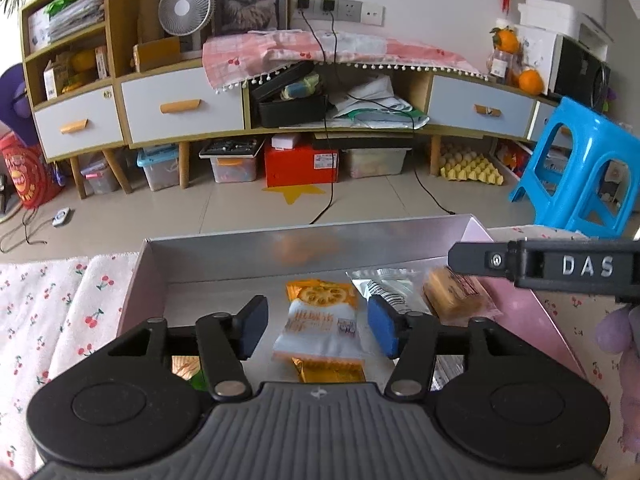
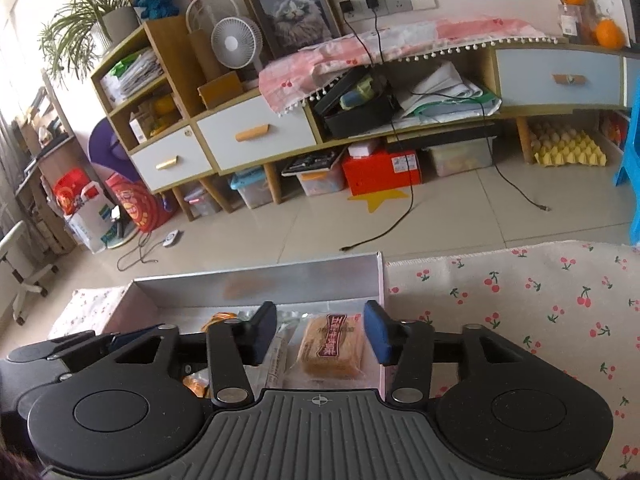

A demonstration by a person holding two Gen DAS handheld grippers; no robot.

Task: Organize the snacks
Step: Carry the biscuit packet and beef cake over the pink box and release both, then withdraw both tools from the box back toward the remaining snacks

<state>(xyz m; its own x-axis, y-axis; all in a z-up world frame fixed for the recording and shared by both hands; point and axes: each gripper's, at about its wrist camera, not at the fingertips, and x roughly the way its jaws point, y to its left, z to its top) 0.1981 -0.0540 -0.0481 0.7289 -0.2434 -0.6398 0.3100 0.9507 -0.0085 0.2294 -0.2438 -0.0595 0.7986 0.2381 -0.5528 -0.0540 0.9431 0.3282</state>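
Your left gripper [image 1: 318, 330] stands released, its pads apart on either side of the orange-and-white snack packet [image 1: 320, 320] without touching it. Your right gripper [image 2: 320, 334] is likewise released around the brown cake packet [image 2: 332, 346]. Both packets lie in the silver-lined box [image 1: 256, 248] at lower centre. A third, clear-wrapped packet [image 1: 384, 288] is partly hidden behind a pad; its contents are hard to make out. The box sits on a cherry-print cloth [image 2: 520, 300]; beyond it are tiled floor [image 2: 460, 208] and a cluttered cabinet [image 1: 180, 108].

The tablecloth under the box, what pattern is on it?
Red cherries with green stems on the white tablecloth; the right wrist view shows it best.
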